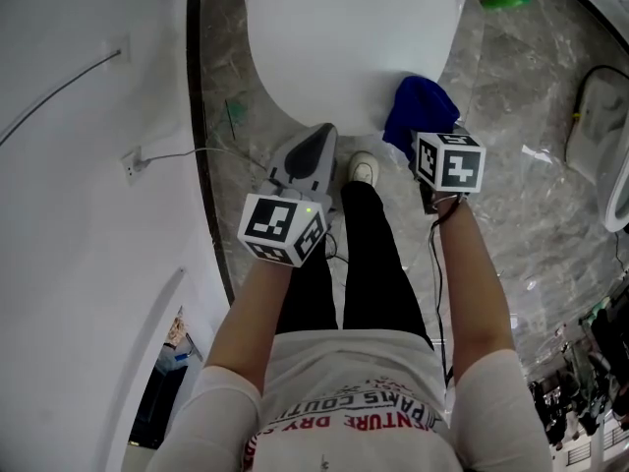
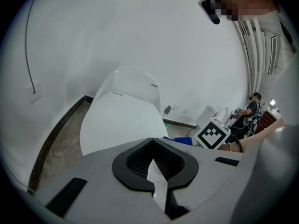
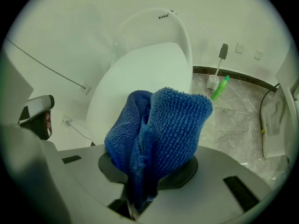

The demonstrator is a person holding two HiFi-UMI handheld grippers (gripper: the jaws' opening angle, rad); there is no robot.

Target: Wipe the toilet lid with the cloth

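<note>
toilet lid [image 1: 344, 37] bare, wall [image 1: 88, 214] close left

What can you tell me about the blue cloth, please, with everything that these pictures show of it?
The blue cloth is a deep blue fabric with a looped pile like microfibre, bunched into thick folds. The right gripper has its jaws shut on the lower folds, and the rest stands out past them. It is held by the near edge of the closed white toilet lid, on the person's right. Whether it touches the lid cannot be told.
</note>
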